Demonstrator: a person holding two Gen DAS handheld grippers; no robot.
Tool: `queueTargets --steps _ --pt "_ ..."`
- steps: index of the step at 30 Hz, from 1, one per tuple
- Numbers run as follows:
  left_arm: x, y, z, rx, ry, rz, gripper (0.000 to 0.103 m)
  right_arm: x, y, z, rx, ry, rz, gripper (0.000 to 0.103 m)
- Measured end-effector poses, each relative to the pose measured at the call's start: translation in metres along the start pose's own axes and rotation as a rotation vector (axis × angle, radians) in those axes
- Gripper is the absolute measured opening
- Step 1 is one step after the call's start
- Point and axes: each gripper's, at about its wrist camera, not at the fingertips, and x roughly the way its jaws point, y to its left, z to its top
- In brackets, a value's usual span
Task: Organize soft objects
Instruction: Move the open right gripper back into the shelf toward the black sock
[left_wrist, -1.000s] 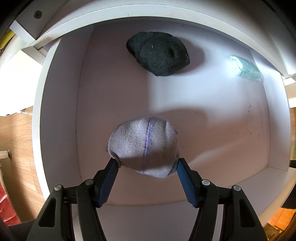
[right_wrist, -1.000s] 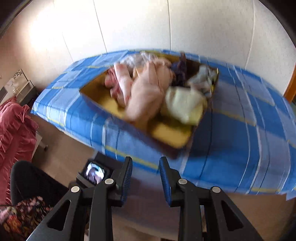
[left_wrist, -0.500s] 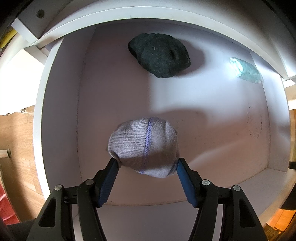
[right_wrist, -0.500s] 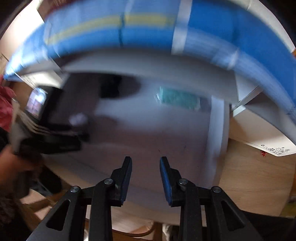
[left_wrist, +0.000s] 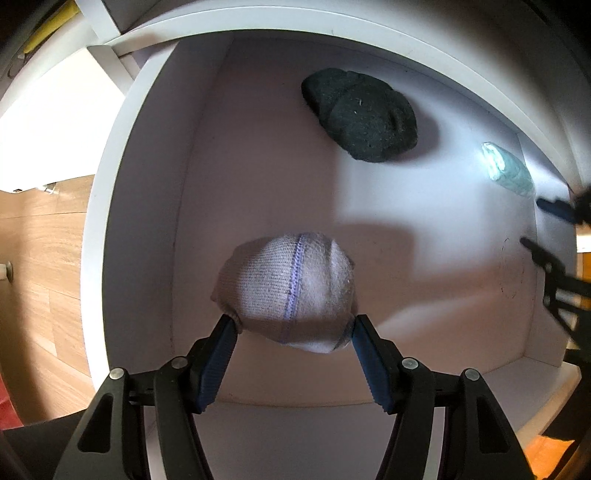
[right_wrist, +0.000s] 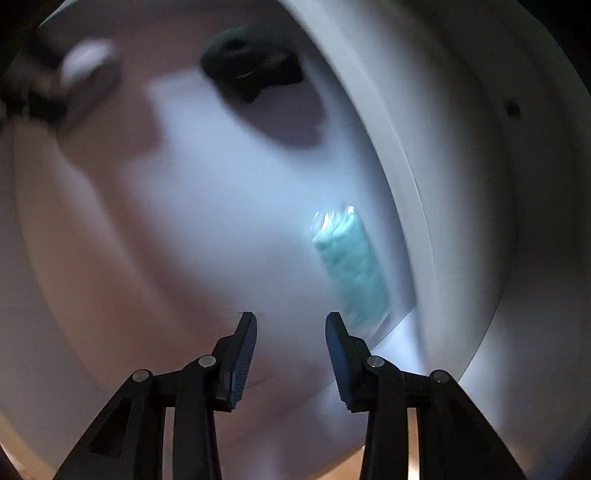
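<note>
Since a second ago, the right gripper is swinging off the blue-checked bed and box of clothes and into the white shelf compartment; its view is motion-blurred. The left view is barely changing.

Pale rolled sock: sitting low at the front of the compartment, held between the blue pads of the left gripper. Jaws are standing wide, closed only as far as the sock's bulk allows. Whether the sock is resting on the shelf floor I cannot tell.

Right gripper: jaws partly open, nothing between them, pointing just left of the teal folded cloth lying against the right wall.

Risks, as judgement:
- The grip is catching only the sock's near edge; a quick lift could let the roll slip out or unroll.
- Both tools are sharing one compartment; the right gripper's tips are showing at the right edge of the left view, so a hasty sweep could knock them together.

Surroundings: dark rolled sock at the back, well apart from the pale one. Wooden floor outside, left.
</note>
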Motion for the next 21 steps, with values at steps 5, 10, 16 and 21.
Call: queueTargets --steps 5,10,16,21 --pt "-0.003 0.002 -0.001 -0.016 -0.007 -0.022 0.063 0.025 -0.011 -0.001 -0.129 0.049 -0.025 0.04" --pt "-0.02 0.009 0.0 -0.064 -0.039 -0.111 0.042 0.036 0.002 -0.011 -0.294 0.049 -0.026 0.047" --pt "-0.026 0.009 -0.003 -0.065 -0.048 -0.12 0.035 0.037 0.01 -0.017 -0.305 0.101 0.031 0.059" --pt "-0.025 0.015 0.007 -0.081 -0.052 -0.134 0.035 0.016 0.031 -0.028 -0.29 0.09 0.184 0.058"
